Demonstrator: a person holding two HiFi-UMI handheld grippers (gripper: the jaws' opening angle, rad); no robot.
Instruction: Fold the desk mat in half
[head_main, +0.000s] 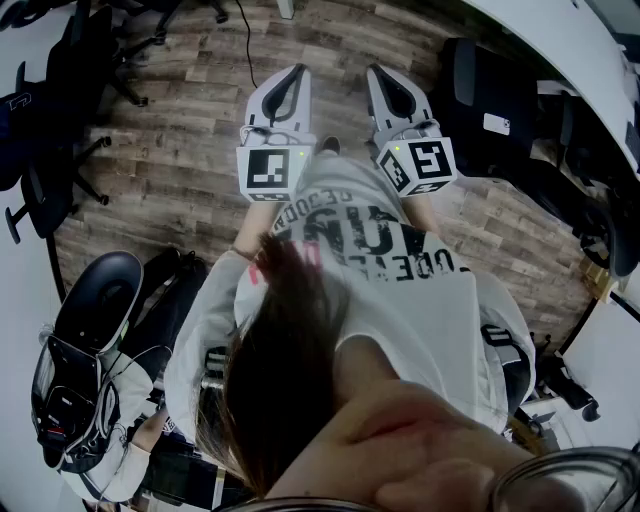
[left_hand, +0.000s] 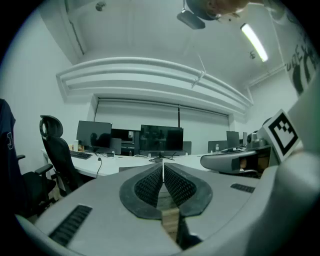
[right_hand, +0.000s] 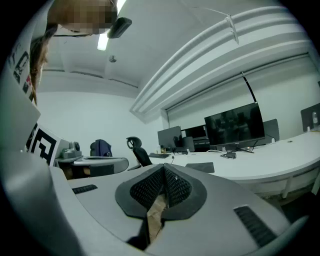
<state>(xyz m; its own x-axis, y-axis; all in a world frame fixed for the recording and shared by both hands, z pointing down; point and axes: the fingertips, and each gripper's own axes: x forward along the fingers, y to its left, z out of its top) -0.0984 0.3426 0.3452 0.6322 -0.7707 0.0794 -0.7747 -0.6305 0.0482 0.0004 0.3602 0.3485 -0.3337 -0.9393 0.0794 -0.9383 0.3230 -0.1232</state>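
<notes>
Desk mat (right_hand: 200, 167) lies unfolded on the far white desk (right_hand: 260, 162); left gripper (left_hand: 163, 170) and right gripper (right_hand: 164, 175) are fully closed on nothing, held level, probably because folding is not begun.

An office: dark monitors (left_hand: 161, 138) on long white desks (right_hand: 280, 155); black swivel chairs (left_hand: 56, 150); wood-plank floor (head_main: 190, 150).
</notes>
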